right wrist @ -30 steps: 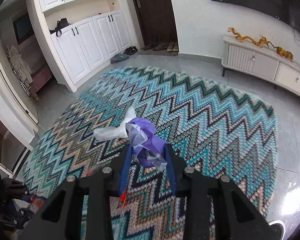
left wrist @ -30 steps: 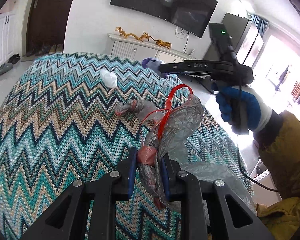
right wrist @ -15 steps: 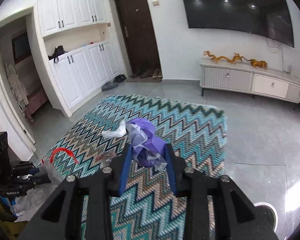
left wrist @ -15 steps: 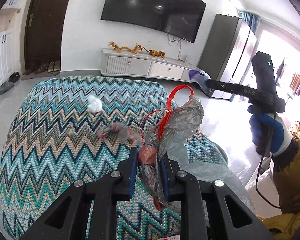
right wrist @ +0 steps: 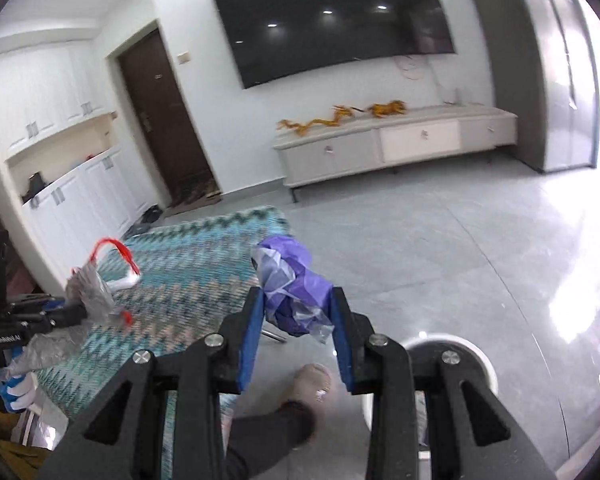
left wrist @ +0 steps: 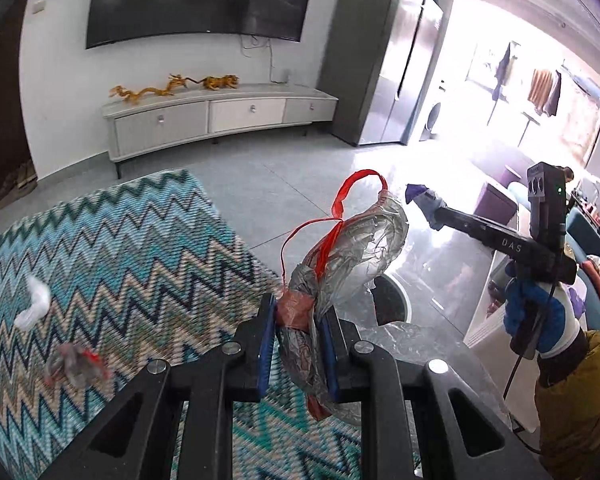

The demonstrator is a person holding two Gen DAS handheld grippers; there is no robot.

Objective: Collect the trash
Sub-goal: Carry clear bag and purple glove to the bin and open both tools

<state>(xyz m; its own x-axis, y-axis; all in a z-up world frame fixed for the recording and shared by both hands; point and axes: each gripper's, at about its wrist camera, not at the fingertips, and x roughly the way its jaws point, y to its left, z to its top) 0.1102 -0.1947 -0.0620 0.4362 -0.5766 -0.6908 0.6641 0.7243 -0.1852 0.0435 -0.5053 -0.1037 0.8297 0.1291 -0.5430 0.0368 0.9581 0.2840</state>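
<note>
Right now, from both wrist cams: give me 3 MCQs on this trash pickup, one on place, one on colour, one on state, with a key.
1. Where does the white crumpled scrap lie?
A. on the zigzag rug
B. on the TV cabinet
C. in the left gripper

2. What colour are the drawstring loops on the grey trash bag?
A. yellow
B. red
C. green

3. What is the state of the right gripper?
A. open and empty
B. lying on the floor
C. shut on the purple wad

Key:
1 A, the scrap sits on the rug pattern, left of the jaws.
2 B, red loops rise from the bag's mouth.
3 C, the blue jaws press the wad from both sides, raised above the floor.
</note>
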